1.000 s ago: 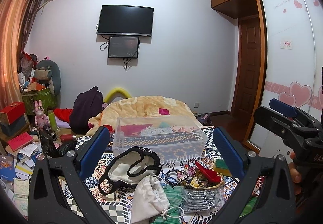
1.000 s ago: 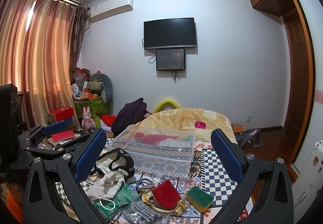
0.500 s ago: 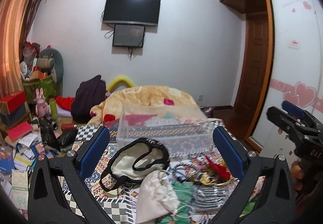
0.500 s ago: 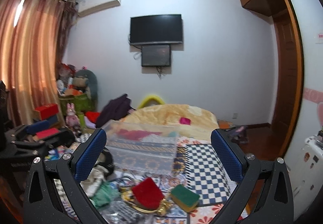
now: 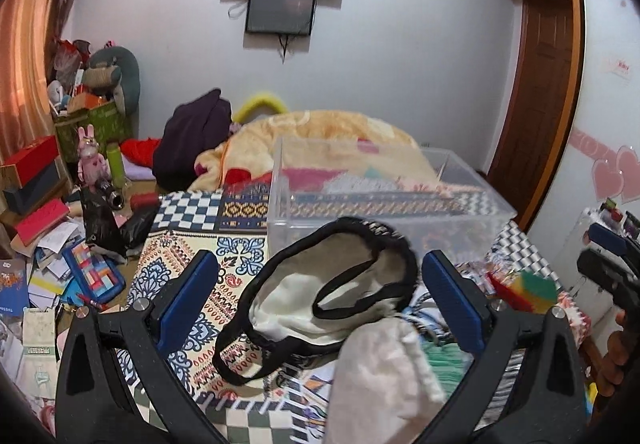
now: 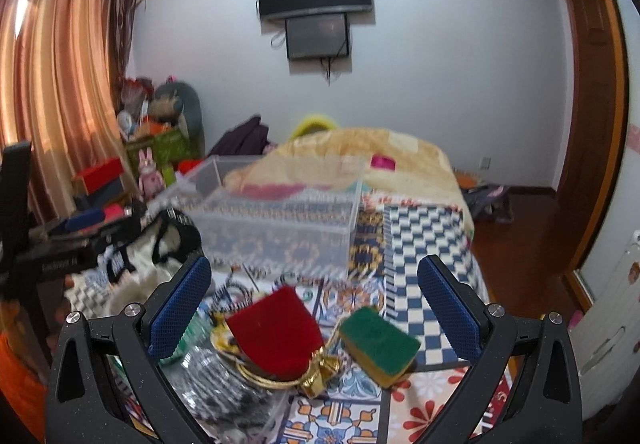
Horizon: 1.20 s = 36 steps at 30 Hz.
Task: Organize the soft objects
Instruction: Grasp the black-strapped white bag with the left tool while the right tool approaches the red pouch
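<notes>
A clear plastic box [image 5: 384,204] [image 6: 280,216] stands on the patterned cloth. In front of it lie a cream tote bag with black trim [image 5: 332,296], a white drawstring pouch [image 5: 384,376], a red velvet pouch [image 6: 276,336] with gold cord and a green-and-yellow sponge [image 6: 380,344]. My left gripper [image 5: 320,296] is open and empty, hovering over the tote bag. My right gripper [image 6: 316,308] is open and empty, above the red pouch and sponge. The right gripper also shows at the left view's right edge [image 5: 612,264].
A green cloth [image 5: 444,356] and a grey mesh bundle [image 6: 224,376] lie among the pile. A yellow blanket [image 5: 320,140] lies behind the box. Books, boxes and toys [image 5: 60,204] crowd the floor on the left. A wooden door [image 6: 592,104] is on the right.
Both grippers have moved forward and down toward the pile; the objects look larger and closer. Both stay open and empty.
</notes>
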Motion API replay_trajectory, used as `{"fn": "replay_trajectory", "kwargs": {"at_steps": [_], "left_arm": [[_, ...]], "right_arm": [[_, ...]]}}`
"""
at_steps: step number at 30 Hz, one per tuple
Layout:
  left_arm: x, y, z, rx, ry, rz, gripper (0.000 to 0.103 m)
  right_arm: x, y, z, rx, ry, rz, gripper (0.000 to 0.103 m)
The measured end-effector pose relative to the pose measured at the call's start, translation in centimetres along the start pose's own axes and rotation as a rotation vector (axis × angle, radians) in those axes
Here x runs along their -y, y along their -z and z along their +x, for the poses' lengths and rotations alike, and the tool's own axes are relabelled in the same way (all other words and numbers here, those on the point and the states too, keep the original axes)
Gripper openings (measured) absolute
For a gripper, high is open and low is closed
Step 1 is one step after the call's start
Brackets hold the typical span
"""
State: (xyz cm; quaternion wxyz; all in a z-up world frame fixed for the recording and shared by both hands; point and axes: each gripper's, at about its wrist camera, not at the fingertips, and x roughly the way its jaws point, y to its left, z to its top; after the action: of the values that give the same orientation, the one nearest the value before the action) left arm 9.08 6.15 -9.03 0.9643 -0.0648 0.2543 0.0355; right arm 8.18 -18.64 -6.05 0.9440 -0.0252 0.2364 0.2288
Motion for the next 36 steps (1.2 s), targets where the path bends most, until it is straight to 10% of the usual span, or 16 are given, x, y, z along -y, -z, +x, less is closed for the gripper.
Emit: {"fn": "replay_trajectory", "kwargs": {"at_steps": [13, 24, 36], "left_arm": [[-2.7, 1.8, 4.4, -0.143, -0.03, -0.011, 0.102], [-4.1, 3.0, 6.4, -0.261, 0.087, -0.112, 0.051], [-2.4, 3.0, 2.9, -0.144, 0.015, -0.04, 0.013]], "right_arm": [[0.5, 2.5, 4.2, -0.198, -0.091, 0.036, 0.063], [-0.8, 2.2, 3.2, -0.185, -0.17, -0.005, 0.056], [-1.5, 2.5, 3.8, -0.232, -0.215, -0.013, 0.058]]}}
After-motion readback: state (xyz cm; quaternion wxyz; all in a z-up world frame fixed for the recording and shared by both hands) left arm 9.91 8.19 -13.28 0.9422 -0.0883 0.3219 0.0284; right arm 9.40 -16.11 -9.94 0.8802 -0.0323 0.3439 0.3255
